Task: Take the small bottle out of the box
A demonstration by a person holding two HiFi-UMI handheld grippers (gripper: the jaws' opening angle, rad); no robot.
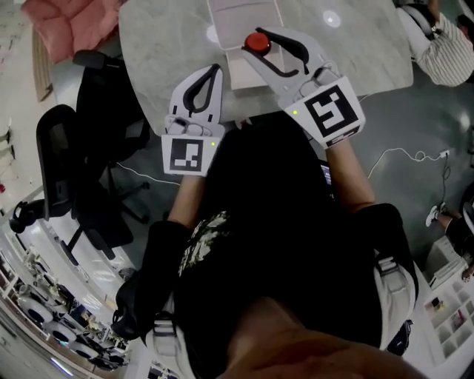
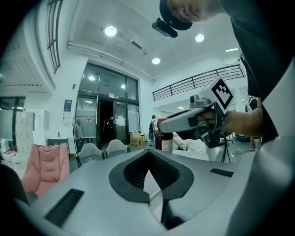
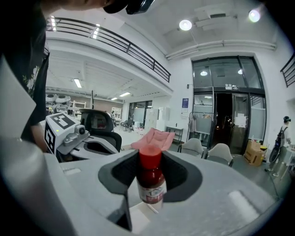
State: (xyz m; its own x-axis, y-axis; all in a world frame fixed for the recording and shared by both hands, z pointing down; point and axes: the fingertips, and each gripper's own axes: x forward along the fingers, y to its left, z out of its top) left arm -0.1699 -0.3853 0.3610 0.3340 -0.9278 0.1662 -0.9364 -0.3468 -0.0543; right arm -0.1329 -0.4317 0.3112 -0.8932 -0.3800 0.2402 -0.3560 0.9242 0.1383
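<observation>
Right gripper (image 3: 151, 156) clasps red-capped, white-labelled small bottle (image 3: 151, 182).

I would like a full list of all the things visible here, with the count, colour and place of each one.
small red bottle with a red cap and a white label: one, red, held over the box
open white cardboard box: one, white, on the table
pale marble-look table: one, grey-white, in front of the person
black office chairs: two, black, on the floor left of the table
pink padded fabric: one, pink, far left
white cable: one, white, on the floor at right
striped sleeve of another person: one, striped, far right
left hand-held gripper: one, grey-white, jaws together, empty
right hand-held gripper: one, grey-white, shut on the bottle
</observation>
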